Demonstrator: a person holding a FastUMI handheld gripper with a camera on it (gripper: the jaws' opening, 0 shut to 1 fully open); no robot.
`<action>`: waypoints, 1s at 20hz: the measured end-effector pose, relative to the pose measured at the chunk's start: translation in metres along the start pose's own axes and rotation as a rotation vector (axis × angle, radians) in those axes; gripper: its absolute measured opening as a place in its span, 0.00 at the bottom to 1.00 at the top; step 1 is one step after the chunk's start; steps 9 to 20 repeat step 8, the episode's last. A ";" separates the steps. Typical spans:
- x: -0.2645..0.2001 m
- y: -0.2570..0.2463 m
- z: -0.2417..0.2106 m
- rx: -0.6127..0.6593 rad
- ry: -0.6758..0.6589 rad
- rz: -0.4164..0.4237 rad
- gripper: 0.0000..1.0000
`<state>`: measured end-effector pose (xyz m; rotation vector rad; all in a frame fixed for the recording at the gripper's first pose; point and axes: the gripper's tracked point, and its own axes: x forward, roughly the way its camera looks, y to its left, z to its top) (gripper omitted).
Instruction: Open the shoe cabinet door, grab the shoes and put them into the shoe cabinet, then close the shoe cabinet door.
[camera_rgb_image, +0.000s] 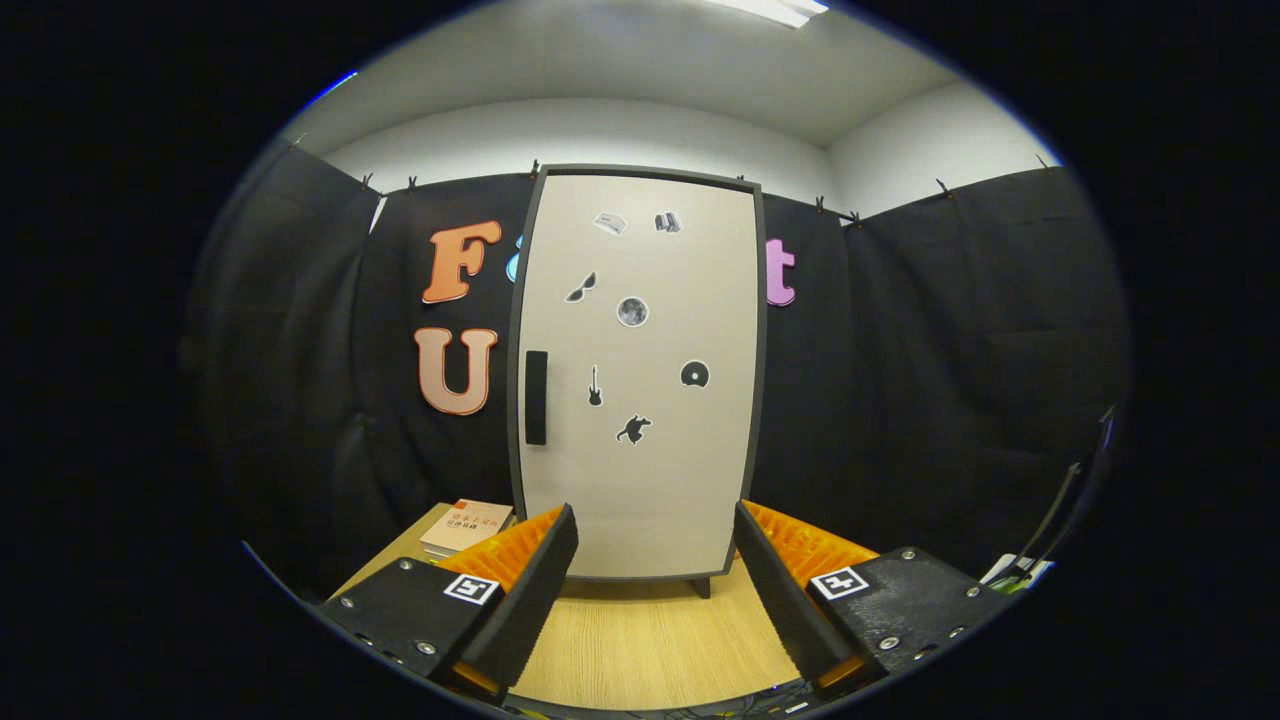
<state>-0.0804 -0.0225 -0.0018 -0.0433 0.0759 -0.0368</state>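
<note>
The shoe cabinet (640, 380) stands upright on the wooden table, straight ahead of my fingers and a short way beyond them. Its pale door is shut and carries several small dark stickers. A dark vertical handle (536, 397) sits on the door's left side, about halfway up. My gripper (655, 540) is open, with only the table top and the cabinet's lower edge between its fingers. It touches nothing.
A small stack of books (466, 526) lies on the table (650, 640) left of the cabinet, just past the left finger. Black cloth walls close in the booth behind and on both sides. Thin cables (1060, 520) hang at the far right.
</note>
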 end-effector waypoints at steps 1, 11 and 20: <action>-0.001 0.001 0.001 0.004 -0.001 0.001 0.97; -0.008 0.007 0.003 0.003 -0.012 0.006 0.98; -0.008 0.007 0.003 0.003 -0.012 0.006 0.98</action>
